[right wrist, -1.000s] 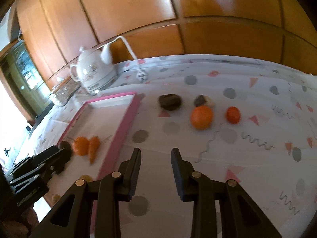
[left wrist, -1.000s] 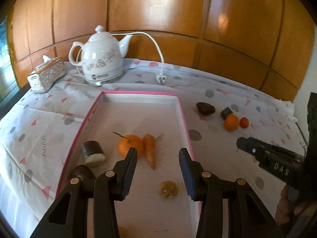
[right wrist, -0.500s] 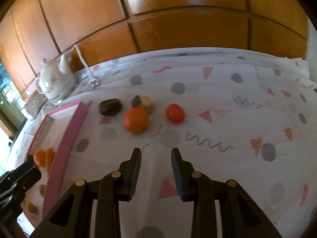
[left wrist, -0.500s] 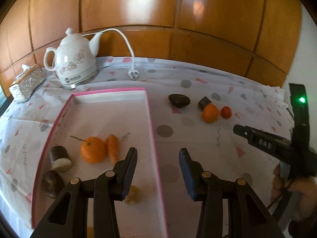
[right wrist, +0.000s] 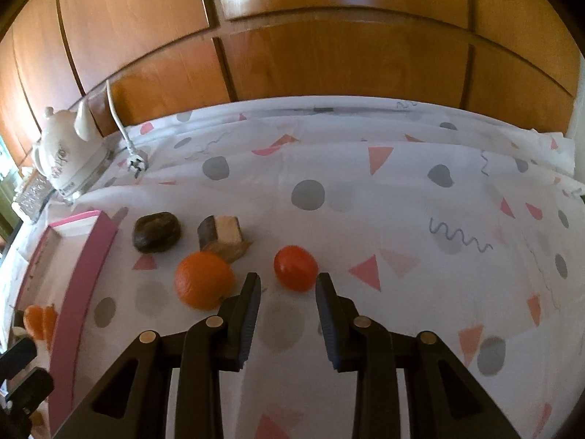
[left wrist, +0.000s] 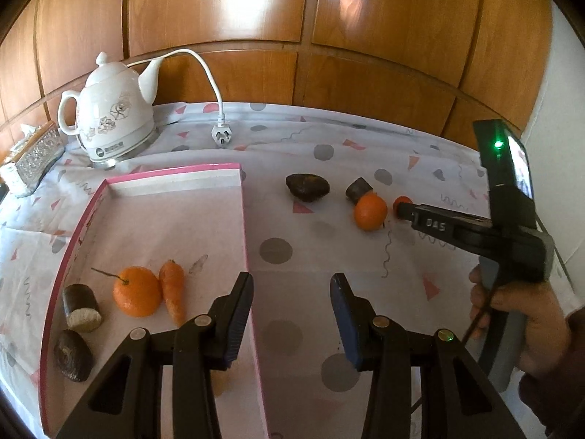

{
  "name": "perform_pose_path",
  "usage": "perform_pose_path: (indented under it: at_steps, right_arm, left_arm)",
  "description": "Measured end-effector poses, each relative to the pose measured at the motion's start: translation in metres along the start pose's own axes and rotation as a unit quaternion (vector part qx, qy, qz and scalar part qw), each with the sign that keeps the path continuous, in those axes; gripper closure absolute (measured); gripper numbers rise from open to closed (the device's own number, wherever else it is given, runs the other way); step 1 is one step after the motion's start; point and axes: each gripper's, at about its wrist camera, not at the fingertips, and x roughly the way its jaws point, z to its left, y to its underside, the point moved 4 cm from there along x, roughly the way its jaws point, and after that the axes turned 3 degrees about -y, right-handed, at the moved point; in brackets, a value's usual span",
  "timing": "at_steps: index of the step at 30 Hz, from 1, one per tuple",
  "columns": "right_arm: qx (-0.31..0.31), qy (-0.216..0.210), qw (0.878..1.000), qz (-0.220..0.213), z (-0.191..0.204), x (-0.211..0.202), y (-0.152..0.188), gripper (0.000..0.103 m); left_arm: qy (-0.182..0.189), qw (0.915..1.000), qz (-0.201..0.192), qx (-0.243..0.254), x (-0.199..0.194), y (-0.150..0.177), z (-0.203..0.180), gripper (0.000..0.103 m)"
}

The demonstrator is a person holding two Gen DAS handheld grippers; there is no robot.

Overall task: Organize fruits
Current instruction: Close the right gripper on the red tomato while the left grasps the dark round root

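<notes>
Small red fruit (left wrist: 401, 203) mostly hidden behind right tool (left wrist: 404, 209); perhaps tomato.

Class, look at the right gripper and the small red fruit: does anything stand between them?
Nothing visible does. The right gripper is open, and the red fruit lies just beyond its fingertips. The orange sits off to the left.
</notes>
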Motion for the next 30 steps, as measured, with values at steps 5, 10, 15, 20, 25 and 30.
perform_pose_path:
  at_steps: [5,10,15,20,25,30]
  right_arm:
    - [-0.010,0.007,1.000,0.009,0.000,0.015,-0.003,0.073]
    - [-0.016,0.018,1.000,0.005,-0.002,0.015,0.001,0.077]
    - [-0.003,0.044,0.999,0.000,-0.012,0.011,0.005,0.077]
    - [0.017,0.041,0.999,-0.006,-0.021,0.010,0.006,0.077]
    - [0.022,0.035,0.999,-0.008,-0.023,0.009,0.007,0.077]
    - [0.024,0.032,0.999,-0.008,-0.025,0.008,0.007,0.077]
  left_arm:
    - [0.003,1.0000,0.005,-0.006,0.005,-0.005,-0.001,0.058]
    - [0.012,0.9998,0.015,-0.011,0.014,-0.014,-0.005,0.058]
    - [0.025,0.9985,0.036,-0.032,0.030,-0.026,-0.007,0.058]
    - [0.026,0.9979,0.043,-0.041,0.044,-0.046,-0.011,0.057]
    - [0.019,0.9980,0.045,-0.039,0.063,-0.065,-0.017,0.050]
    - [0.014,0.9977,0.060,-0.031,0.089,-0.081,-0.023,0.047]
